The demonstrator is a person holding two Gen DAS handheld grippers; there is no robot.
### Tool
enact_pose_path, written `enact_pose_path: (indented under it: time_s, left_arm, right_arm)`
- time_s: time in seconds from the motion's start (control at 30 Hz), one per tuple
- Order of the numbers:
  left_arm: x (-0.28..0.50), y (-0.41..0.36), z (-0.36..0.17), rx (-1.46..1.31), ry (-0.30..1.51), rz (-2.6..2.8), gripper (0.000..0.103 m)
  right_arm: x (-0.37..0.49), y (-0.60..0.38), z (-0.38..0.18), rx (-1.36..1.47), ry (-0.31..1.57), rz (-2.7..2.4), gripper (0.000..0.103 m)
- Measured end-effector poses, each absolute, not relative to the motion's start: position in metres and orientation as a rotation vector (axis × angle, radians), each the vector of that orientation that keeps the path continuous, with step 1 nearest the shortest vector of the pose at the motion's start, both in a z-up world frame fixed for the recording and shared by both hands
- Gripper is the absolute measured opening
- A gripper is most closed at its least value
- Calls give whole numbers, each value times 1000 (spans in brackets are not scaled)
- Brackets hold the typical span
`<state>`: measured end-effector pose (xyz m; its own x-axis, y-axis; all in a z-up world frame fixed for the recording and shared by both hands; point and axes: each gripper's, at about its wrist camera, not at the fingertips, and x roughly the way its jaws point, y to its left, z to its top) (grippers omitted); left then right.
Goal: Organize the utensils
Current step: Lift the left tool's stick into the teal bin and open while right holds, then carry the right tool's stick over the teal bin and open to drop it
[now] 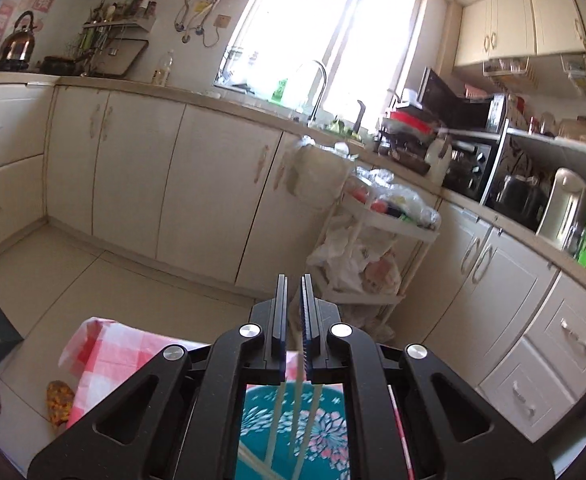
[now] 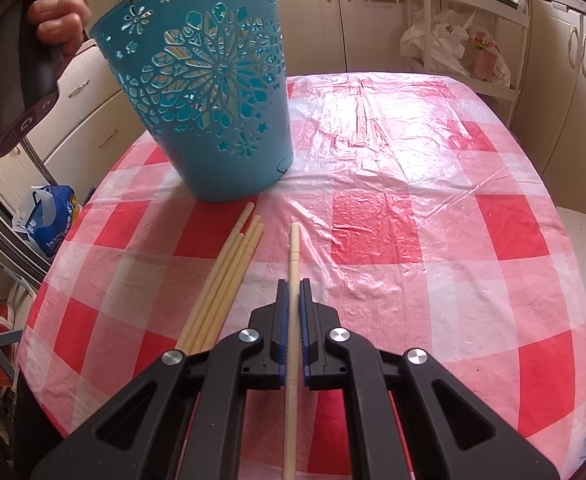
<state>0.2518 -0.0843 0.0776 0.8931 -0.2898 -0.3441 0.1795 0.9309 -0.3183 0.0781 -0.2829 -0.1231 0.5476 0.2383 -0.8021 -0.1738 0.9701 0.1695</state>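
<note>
A teal cut-out basket (image 2: 213, 92) stands on the red-and-white checked table (image 2: 413, 220); pale chopsticks show through its holes. In the left wrist view the basket (image 1: 325, 432) lies below the gripper with several chopsticks (image 1: 295, 420) standing in it. My left gripper (image 1: 294, 300) is raised above the basket, jaws nearly together, nothing visibly between the fingertips. My right gripper (image 2: 294, 300) is shut on a single chopstick (image 2: 294, 256) that lies along the table between its fingers. Three more chopsticks (image 2: 229, 276) lie together on the table to its left.
Cream kitchen cabinets (image 1: 133, 168) run along the walls. A white trolley (image 1: 377, 240) with bags stands beyond the table's far edge. A blue bag (image 2: 49, 216) lies on the floor to the left of the table. A hand (image 2: 61, 8) holds the left gripper's handle.
</note>
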Motion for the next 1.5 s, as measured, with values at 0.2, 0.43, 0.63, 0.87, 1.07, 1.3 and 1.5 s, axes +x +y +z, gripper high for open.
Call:
enact_pose_path:
  time_s: [0.2, 0.43, 0.63, 0.87, 1.07, 1.3, 1.5]
  left_arm:
    - [225, -65, 69, -257, 435, -236, 20]
    - [148, -25, 20, -236, 492, -171, 54]
    - [120, 1, -56, -318, 663, -135, 56]
    - [124, 22, -95, -430, 753, -152, 65]
    - [127, 29, -106, -512, 761, -164, 67]
    - [137, 23, -109, -513, 797, -178, 69]
    - [138, 23, -109, -518, 803, -179, 69]
  right_arm:
    - [77, -281, -124, 70, 961, 243, 6]
    - [77, -278, -123, 55, 961, 252, 12]
    - [73, -266, -122, -13, 952, 241, 19]
    - [76, -268, -122, 1, 955, 225, 18]
    - [71, -260, -123, -57, 947, 194, 14]
    - [67, -272, -122, 6, 940, 174, 6]
    - [48, -296, -96, 170, 835, 230, 6]
